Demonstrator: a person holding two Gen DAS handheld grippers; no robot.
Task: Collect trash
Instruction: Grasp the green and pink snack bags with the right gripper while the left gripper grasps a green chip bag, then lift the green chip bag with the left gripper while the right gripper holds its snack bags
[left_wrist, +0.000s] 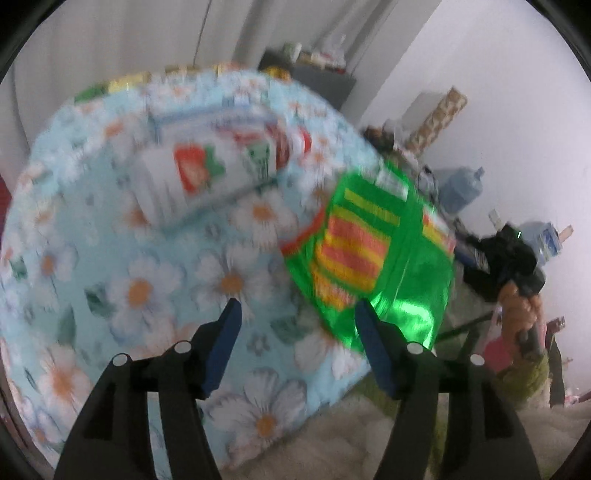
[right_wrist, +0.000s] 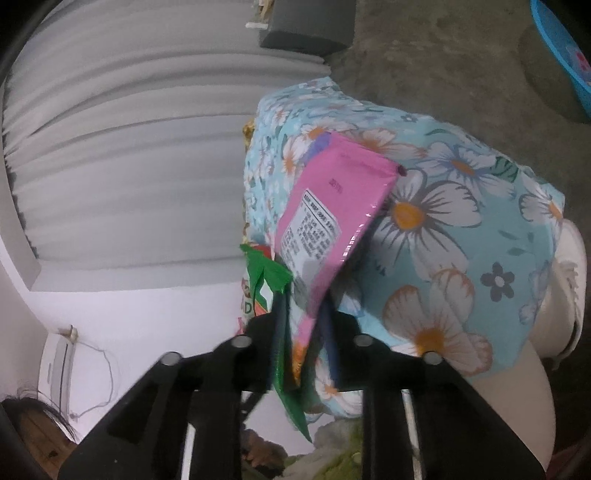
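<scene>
Risk: right tongs (right_wrist: 301, 332) pinch pink wrapper (right_wrist: 328, 214) edgewise above floral counter (right_wrist: 461, 240); slippage possible. Left tongs (left_wrist: 297, 314) spread, empty.

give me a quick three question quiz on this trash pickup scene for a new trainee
1. True or false: the left gripper is shut on the green wrapper.
2. What does the right gripper hold? A) pink packet B) bottle C) nothing
3. Fill in: the floral cloth's flowers are white with ____ centres.

Key: 1 false, it is open. 2 A, the pink packet, with a green wrapper alongside. 3 orange.
</scene>
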